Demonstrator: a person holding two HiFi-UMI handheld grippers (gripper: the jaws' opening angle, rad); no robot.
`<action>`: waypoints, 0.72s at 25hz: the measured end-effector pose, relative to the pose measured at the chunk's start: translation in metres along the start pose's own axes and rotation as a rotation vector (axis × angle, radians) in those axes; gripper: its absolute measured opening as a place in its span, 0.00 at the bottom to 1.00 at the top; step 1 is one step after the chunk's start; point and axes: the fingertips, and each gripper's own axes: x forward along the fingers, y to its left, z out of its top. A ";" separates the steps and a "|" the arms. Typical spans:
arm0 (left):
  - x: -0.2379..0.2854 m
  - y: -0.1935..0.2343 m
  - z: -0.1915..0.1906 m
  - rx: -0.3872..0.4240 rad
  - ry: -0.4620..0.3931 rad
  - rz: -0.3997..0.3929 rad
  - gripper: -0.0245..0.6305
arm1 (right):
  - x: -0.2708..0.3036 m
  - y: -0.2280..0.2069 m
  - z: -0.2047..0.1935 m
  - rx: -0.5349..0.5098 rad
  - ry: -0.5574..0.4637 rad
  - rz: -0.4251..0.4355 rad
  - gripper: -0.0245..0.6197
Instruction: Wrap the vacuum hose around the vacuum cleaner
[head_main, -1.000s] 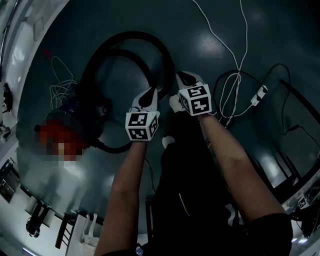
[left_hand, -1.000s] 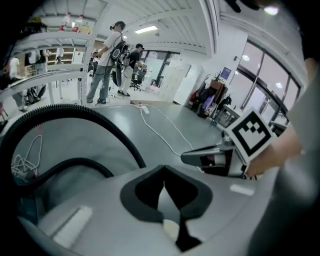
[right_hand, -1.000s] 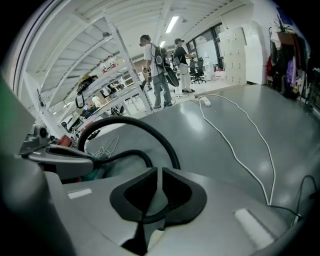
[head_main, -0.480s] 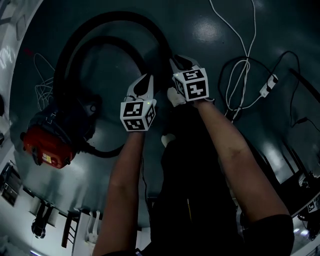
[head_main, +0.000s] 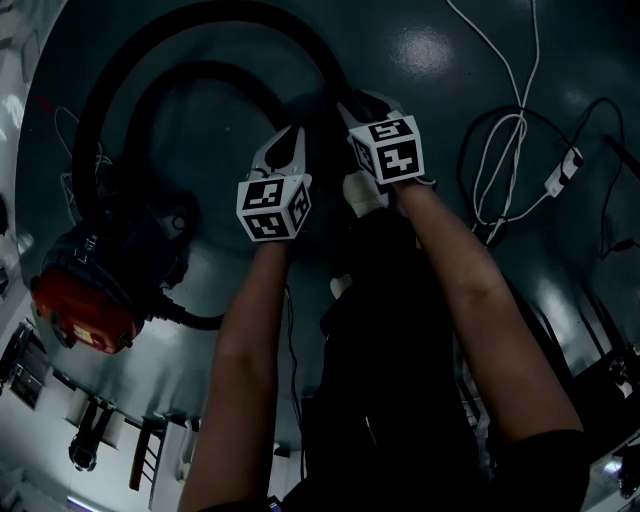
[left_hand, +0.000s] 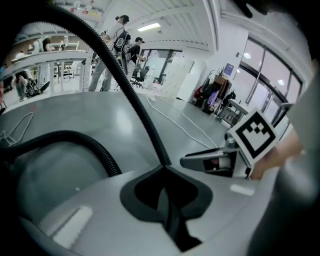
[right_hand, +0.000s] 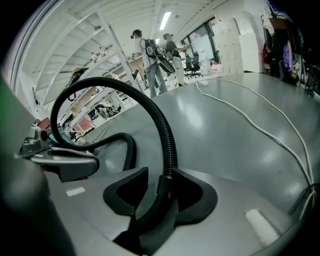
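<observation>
Now the hose (right_hand: 170, 135) sits near the centre of the head view. Its end piece stands between the fingers (right_hand: 198, 199) of the right gripper (right_hand: 164, 180), which have just been opening and do not clamp it. The left gripper (left_hand: 164, 172), just beside it at 8 o'clock, has its fingers (left_hand: 142, 195) closed on nothing. The hose passes just beyond their tips, and we cannot tell whether it touches them.

To do this step well, we judge that we should let the end settle low before we draw the right fingers away. We should keep the loop wide, so the stiff ribs do not spring it open, and steady the coil toward the cleaner with the closed left fingers. The white cable (head_main: 520, 100) at 2 o'clock should stay outside the loop.

From our fingers the hose climbs toward 12 o'clock, bends over and sweeps down to the vacuum cleaner (head_main: 95, 290) on the floor (head_main: 430, 50) at 8 o'clock. A tighter arc lies nested inside the first. Its long axis is thus a curve, and the free end points toward 6 o'clock, back at us.
</observation>
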 end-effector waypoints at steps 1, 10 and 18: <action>0.005 0.002 -0.003 0.004 0.002 0.002 0.05 | 0.006 -0.001 -0.002 0.004 -0.002 -0.002 0.28; 0.039 0.029 -0.001 -0.077 -0.062 0.037 0.11 | 0.054 -0.012 0.000 -0.045 -0.007 -0.012 0.39; 0.062 0.049 0.013 -0.043 -0.081 0.035 0.13 | 0.089 -0.018 0.011 -0.152 0.019 0.017 0.42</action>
